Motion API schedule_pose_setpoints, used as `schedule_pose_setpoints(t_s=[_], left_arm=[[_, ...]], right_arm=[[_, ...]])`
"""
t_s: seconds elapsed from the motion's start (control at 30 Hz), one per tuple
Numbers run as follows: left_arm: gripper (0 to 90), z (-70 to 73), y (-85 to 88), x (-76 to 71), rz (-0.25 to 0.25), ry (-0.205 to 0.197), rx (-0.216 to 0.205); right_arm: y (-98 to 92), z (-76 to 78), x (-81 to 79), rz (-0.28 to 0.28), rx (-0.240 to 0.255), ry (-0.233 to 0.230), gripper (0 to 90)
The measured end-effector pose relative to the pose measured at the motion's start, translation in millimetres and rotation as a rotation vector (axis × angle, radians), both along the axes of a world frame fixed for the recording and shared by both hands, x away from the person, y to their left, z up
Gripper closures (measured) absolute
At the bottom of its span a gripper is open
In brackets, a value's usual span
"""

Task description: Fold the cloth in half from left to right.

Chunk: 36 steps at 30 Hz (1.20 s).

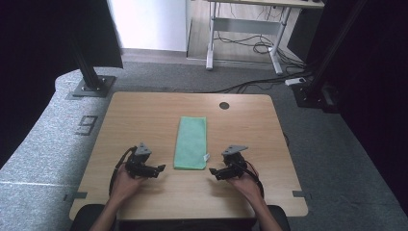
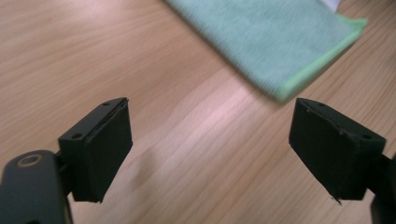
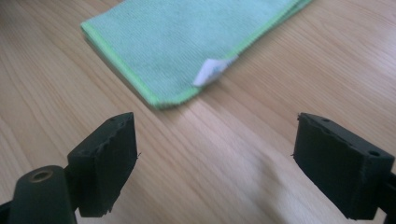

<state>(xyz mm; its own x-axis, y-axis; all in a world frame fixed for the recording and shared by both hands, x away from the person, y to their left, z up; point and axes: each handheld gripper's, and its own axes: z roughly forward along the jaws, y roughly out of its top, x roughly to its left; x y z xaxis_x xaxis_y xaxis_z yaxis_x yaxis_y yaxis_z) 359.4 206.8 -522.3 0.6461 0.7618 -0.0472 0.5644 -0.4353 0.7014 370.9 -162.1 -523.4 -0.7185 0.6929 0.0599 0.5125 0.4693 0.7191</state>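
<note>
A folded green cloth point(image 1: 191, 142) lies flat in the middle of the wooden table point(image 1: 139, 120), long side running away from the person. A white tag point(image 3: 212, 71) sticks out at its near right corner. My left gripper point(image 1: 161, 168) is held just left of the cloth's near end, jaws wide apart and empty over bare wood. The cloth point(image 2: 275, 37) lies ahead of it, apart from the pads. My right gripper point(image 1: 212, 170) is held to the right of the same end, also open and empty, with the cloth point(image 3: 182, 42) a short way in front.
A round dark grommet point(image 1: 224, 105) sits near the table's far edge. Dark stand bases point(image 1: 91, 86) rest on the grey carpet beyond the far corners. A desk frame with cables point(image 1: 245, 43) stands farther back.
</note>
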Motion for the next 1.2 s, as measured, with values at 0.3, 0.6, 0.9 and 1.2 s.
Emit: schedule_pose_setpoints(t_s=[0.3,0.6,0.9,1.2], left_arm=[[7.0,-14.5,9.5,-2.3,0.023,0.03,0.046],[0.0,-25.4,4.3,1.8,0.023,0.026,0.076],[0.0,-26.4,0.0,2.5,-0.001,0.02,0.071],[0.0,-26.4,-0.1,2.5,-0.001,0.02,0.072]], right_arm=[[-27.0,-14.1,0.1,-0.075,-0.033,-0.019,0.8],[-38.7,-28.4,6.2,-0.104,-0.043,-0.03,0.0],[-38.9,-33.1,6.8,-0.093,-0.045,-0.033,0.0],[-38.4,-33.1,5.9,-0.099,-0.045,-0.032,0.0]])
